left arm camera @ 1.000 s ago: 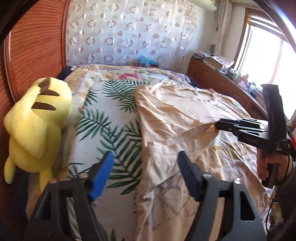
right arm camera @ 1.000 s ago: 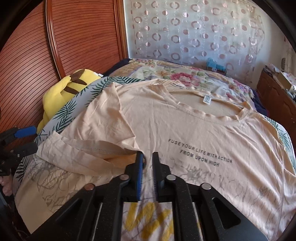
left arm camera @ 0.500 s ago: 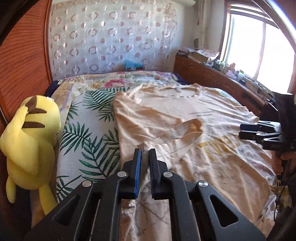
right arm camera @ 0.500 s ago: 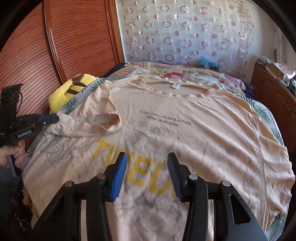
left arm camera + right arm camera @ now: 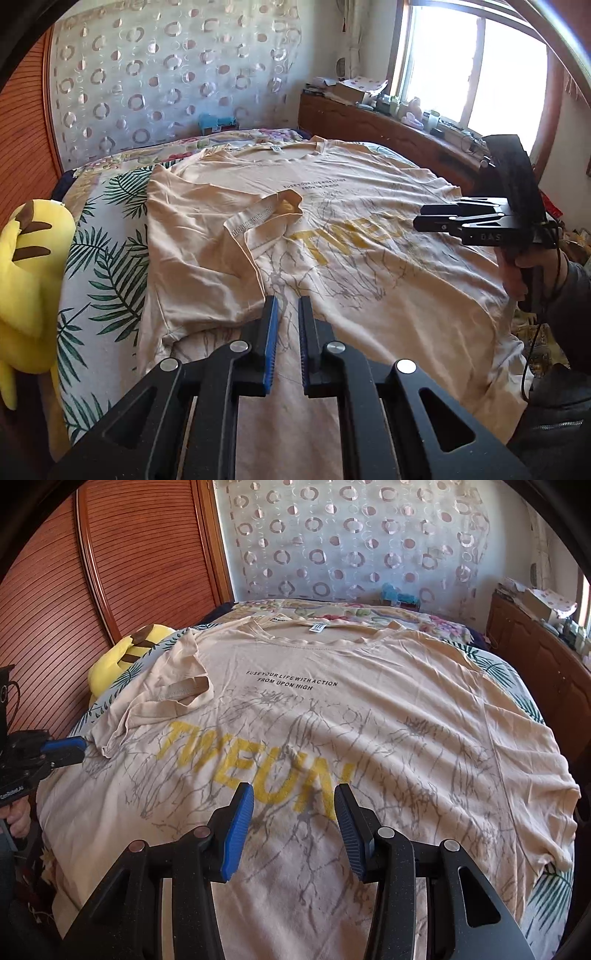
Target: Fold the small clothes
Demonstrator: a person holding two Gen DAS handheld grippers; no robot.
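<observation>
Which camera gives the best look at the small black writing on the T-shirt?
The right wrist view. There the small black writing faces the camera squarely, in focus and readable across the T-shirt's chest. In the left wrist view the same writing appears farther off, slanted and too small to read.

Black grippers (image 5: 287, 341); blue ribbed pads (image 5: 238, 827); silver screws; dark grey sleeve (image 5: 569, 295)

Yellow plush toy (image 5: 31, 280) beside leaf-print bedspread (image 5: 107, 266); circle-patterned curtain (image 5: 354, 542); wooden sideboard (image 5: 376, 129)
</observation>
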